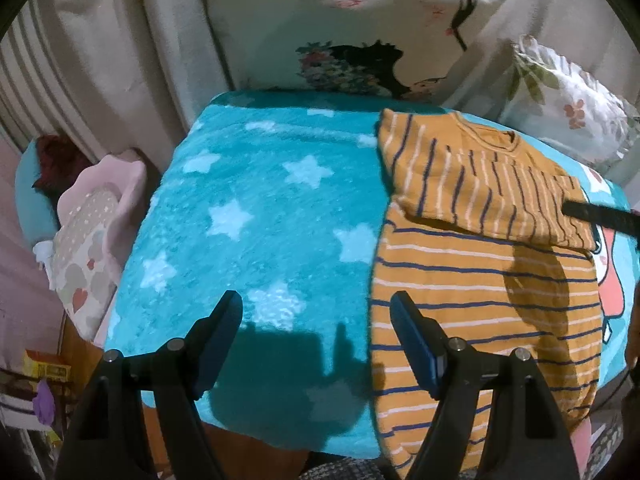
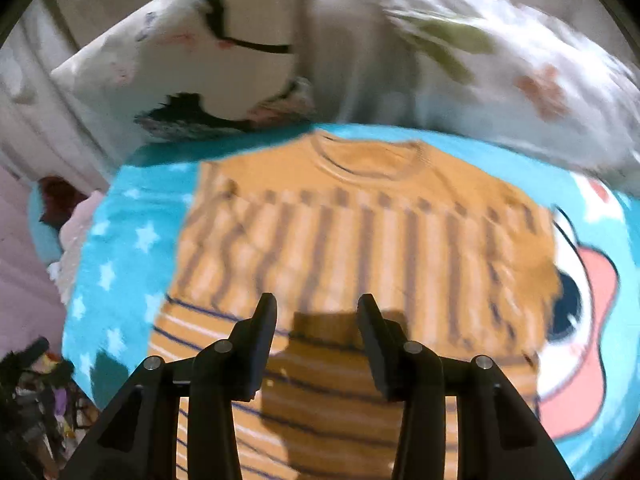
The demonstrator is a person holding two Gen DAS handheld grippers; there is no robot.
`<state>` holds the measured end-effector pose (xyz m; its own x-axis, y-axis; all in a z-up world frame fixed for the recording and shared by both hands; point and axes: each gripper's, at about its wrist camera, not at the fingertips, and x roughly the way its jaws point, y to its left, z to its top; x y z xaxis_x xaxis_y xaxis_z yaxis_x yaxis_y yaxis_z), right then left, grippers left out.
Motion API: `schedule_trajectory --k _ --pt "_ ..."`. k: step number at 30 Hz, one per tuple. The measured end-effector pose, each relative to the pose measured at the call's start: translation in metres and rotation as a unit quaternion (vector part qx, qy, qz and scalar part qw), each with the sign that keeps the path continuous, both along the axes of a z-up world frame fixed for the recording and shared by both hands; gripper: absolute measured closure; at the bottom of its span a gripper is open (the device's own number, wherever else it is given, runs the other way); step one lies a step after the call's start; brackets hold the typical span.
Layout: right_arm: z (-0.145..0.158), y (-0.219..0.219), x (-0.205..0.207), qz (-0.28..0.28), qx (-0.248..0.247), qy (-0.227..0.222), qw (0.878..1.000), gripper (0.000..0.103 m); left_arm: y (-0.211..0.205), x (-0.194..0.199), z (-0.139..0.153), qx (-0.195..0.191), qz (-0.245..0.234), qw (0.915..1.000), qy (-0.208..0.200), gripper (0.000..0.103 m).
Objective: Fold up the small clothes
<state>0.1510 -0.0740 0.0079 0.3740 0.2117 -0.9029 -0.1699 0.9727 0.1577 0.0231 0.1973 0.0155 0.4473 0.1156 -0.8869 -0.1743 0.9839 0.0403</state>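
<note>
An orange shirt [image 1: 484, 264] with navy and white stripes lies on a teal star blanket [image 1: 256, 216]; its sleeves are folded across the chest. My left gripper [image 1: 316, 304] is open and empty, above the blanket at the shirt's left edge. My right gripper [image 2: 316, 308] is open and empty, above the shirt's [image 2: 360, 248] middle. One finger [image 1: 600, 216] of the right gripper shows in the left wrist view, over the shirt's right sleeve. The right wrist view is blurred by motion.
Printed pillows [image 1: 352, 28] lean against the back behind the blanket. A floral cushion [image 1: 568, 108] is at the back right. A pink heart-pattern cushion [image 1: 92, 240] lies left of the blanket. A cartoon face [image 2: 588, 292] is printed on the blanket's right side.
</note>
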Motion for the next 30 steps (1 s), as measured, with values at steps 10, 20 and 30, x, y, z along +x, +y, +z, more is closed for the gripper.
schedule_trajectory --k 10,20,30 --pt "-0.003 -0.041 -0.044 -0.066 0.004 0.011 0.998 0.055 -0.013 -0.003 0.003 0.002 -0.023 0.9997 0.001 0.028" --pt "-0.015 -0.029 -0.064 -0.069 -0.004 0.022 0.997 0.054 -0.012 -0.005 -0.003 0.014 -0.03 0.9993 0.019 0.027" --pt "-0.028 -0.014 -0.071 -0.061 -0.039 0.034 0.997 0.053 -0.029 -0.004 -0.017 -0.011 -0.06 0.9972 0.043 0.027"
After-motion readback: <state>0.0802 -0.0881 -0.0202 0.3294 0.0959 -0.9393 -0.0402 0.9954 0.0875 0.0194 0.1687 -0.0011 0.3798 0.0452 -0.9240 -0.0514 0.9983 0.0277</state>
